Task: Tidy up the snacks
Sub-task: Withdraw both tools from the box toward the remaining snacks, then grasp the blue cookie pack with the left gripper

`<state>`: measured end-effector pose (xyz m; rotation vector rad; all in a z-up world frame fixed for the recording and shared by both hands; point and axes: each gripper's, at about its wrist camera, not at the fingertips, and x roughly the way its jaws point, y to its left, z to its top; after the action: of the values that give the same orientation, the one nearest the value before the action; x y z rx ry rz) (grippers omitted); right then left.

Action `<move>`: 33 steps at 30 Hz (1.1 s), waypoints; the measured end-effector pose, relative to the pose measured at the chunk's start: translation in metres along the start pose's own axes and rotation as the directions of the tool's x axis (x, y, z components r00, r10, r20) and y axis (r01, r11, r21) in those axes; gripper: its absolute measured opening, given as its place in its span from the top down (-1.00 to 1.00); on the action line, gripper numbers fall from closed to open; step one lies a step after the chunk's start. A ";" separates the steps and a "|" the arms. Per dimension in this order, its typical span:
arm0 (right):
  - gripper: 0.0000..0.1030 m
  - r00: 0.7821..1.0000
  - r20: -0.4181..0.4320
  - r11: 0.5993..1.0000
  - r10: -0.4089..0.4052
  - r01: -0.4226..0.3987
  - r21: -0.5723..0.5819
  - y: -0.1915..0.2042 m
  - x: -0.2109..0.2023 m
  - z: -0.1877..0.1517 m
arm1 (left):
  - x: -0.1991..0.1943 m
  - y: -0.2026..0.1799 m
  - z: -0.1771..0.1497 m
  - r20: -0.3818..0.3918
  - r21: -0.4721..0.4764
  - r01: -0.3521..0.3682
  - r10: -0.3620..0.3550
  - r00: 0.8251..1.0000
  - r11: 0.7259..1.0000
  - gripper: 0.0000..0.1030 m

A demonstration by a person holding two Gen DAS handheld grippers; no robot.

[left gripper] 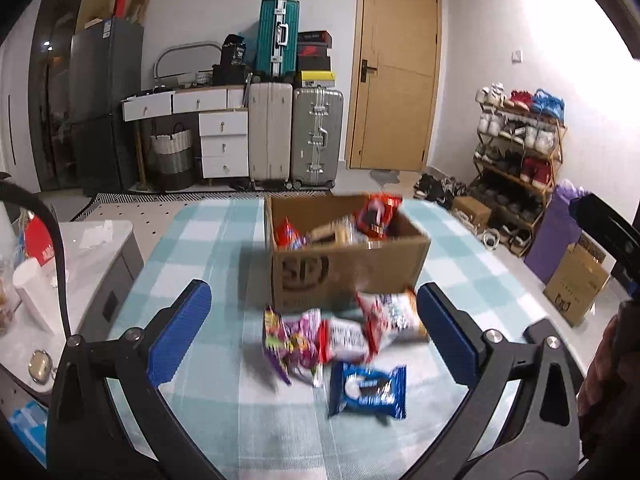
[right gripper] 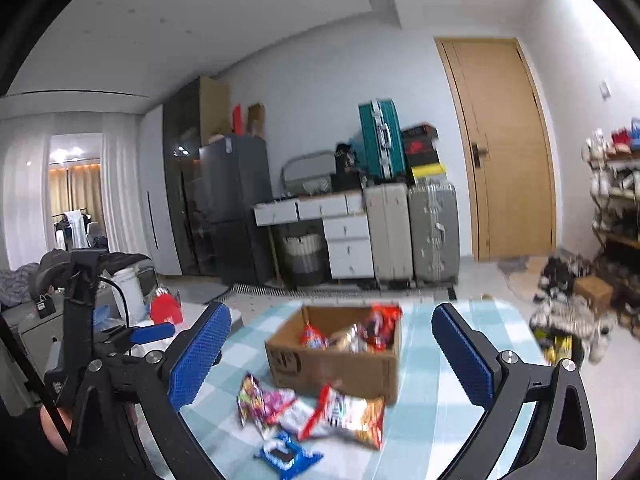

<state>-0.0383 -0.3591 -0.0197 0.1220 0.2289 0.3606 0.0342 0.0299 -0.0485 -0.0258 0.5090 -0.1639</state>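
A cardboard box (left gripper: 348, 276) stands on the checked tablecloth with several snack packs inside, one red pack (left gripper: 376, 214) sticking up. In front of it lie a purple pack (left gripper: 290, 338), a red and white pack (left gripper: 386, 318) and a blue Oreo pack (left gripper: 368, 390). My left gripper (left gripper: 316, 332) is open and empty, its blue pads on either side of the loose packs. My right gripper (right gripper: 332, 356) is open and empty, higher up and farther back; the box (right gripper: 336, 364), red and white pack (right gripper: 344, 416) and Oreo pack (right gripper: 286, 454) lie ahead of it.
The table (left gripper: 200, 380) has a teal and white checked cloth. A grey side table (left gripper: 92, 248) with clutter stands left. Suitcases (left gripper: 296, 132), white drawers (left gripper: 222, 140) and a wooden door (left gripper: 396, 68) are behind. A shoe rack (left gripper: 516, 152) and boxes (left gripper: 576, 284) stand right.
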 end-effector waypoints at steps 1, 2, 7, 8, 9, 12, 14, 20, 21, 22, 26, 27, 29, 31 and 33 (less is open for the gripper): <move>-0.99 1.000 -0.017 1.000 -0.005 0.006 0.010 -0.003 0.003 -0.009 | 0.007 -0.001 -0.008 -0.019 0.000 0.008 -0.008 1.000 1.000 -1.00; -0.99 0.999 -0.033 1.000 -0.010 0.011 0.018 -0.005 0.006 -0.016 | 0.016 -0.003 -0.020 -0.052 0.003 0.018 -0.018 0.998 1.000 -0.99; -0.99 0.995 -0.099 0.999 -0.022 0.027 0.047 -0.017 0.022 -0.050 | 0.056 -0.016 -0.052 -0.153 0.025 0.036 -0.031 0.988 0.999 -0.99; -0.99 0.993 -0.111 0.998 -0.027 0.033 0.052 -0.019 0.027 -0.056 | 0.064 -0.020 -0.059 -0.176 0.031 0.049 -0.043 0.983 0.998 -1.00; -0.99 0.993 -0.119 0.998 -0.030 0.037 0.056 -0.022 0.031 -0.061 | 0.070 -0.023 -0.064 -0.192 0.038 0.057 -0.049 0.980 0.998 -1.00; -0.99 0.988 -0.146 0.996 -0.042 0.054 0.076 -0.030 0.039 -0.078 | 0.094 -0.033 -0.073 -0.234 0.050 0.072 -0.059 0.970 0.996 -0.99; -0.99 0.985 -0.164 0.994 -0.043 0.059 0.097 -0.035 0.045 -0.085 | 0.111 -0.038 -0.082 -0.272 0.048 0.087 -0.071 0.960 0.995 -1.00; -0.99 0.971 -0.239 0.984 -0.022 0.063 0.167 -0.053 0.066 -0.110 | 0.153 -0.046 -0.094 -0.378 0.036 0.095 -0.075 0.923 0.995 -0.99; -0.99 0.970 -0.243 0.983 -0.022 0.065 0.170 -0.055 0.067 -0.112 | 0.159 -0.047 -0.097 -0.392 0.023 0.099 -0.083 0.916 0.995 -0.99; -0.99 0.970 -0.243 0.983 -0.024 0.067 0.172 -0.057 0.068 -0.114 | 0.163 -0.047 -0.098 -0.401 0.015 0.102 -0.088 0.912 0.995 -0.99; -0.99 0.968 -0.251 0.981 -0.021 0.068 0.181 -0.063 0.072 -0.120 | 0.184 -0.044 -0.106 -0.445 -0.034 0.099 -0.103 0.890 0.995 -0.91; -0.99 0.967 -0.253 0.980 -0.019 0.067 0.185 -0.064 0.072 -0.121 | 0.186 -0.042 -0.106 -0.444 -0.045 0.103 -0.112 0.889 0.994 -0.91; -0.99 0.966 -0.257 0.980 -0.012 0.063 0.190 -0.067 0.074 -0.122 | 0.193 -0.043 -0.107 -0.444 -0.050 0.100 -0.112 0.889 0.994 -0.88; -0.99 0.966 -0.258 0.979 -0.015 0.067 0.195 -0.069 0.074 -0.123 | 0.198 -0.044 -0.109 -0.442 -0.046 0.095 -0.105 0.891 0.994 -0.85; -0.99 0.965 -0.261 0.977 -0.011 0.067 0.204 -0.072 0.074 -0.124 | 0.201 -0.045 -0.110 -0.439 -0.042 0.093 -0.102 0.893 0.995 -0.79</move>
<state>0.0231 -0.3894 -0.1656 0.2803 0.5286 0.3114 0.1469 -0.0457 -0.2389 -0.0335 0.9662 -0.2656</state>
